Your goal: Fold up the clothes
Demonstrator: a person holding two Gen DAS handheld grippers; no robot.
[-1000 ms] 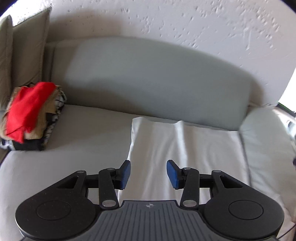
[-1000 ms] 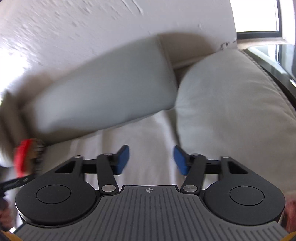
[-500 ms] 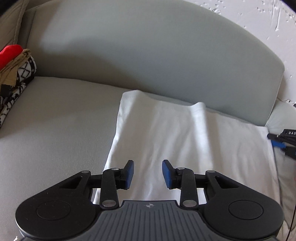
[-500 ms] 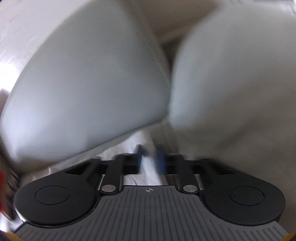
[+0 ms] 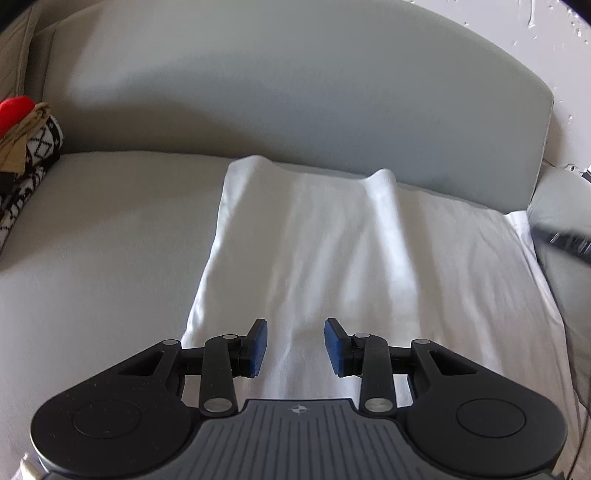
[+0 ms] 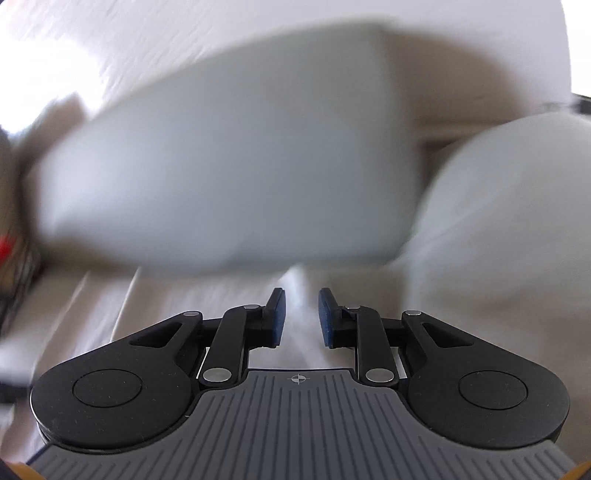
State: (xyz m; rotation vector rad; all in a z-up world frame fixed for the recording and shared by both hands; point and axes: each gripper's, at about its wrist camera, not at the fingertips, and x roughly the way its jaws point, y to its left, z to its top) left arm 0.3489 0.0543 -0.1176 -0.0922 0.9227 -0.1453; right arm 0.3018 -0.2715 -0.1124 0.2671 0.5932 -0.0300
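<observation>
A white garment (image 5: 351, 258) lies spread flat on the grey sofa seat (image 5: 103, 236), its far edge against the backrest (image 5: 295, 92). My left gripper (image 5: 294, 345) hovers over the garment's near part, open, with nothing between its blue pads. The right wrist view is motion-blurred: the white garment (image 6: 207, 302) shows below the backrest. My right gripper (image 6: 301, 317) is over it, jaws apart by a narrow gap, empty. A dark blurred shape at the left view's right edge may be the right gripper.
A pile of clothes (image 5: 26, 147), red, tan and black-and-white patterned, sits at the seat's left end. A rounded grey armrest (image 6: 509, 229) rises at the right. A white textured wall (image 5: 535, 33) stands behind the sofa.
The left gripper came closer to the garment, its jaws narrowing then widening slightly. The right gripper's jaws nearly shut half a second ago and have reopened a little; its view swung sideways, still blurred.
</observation>
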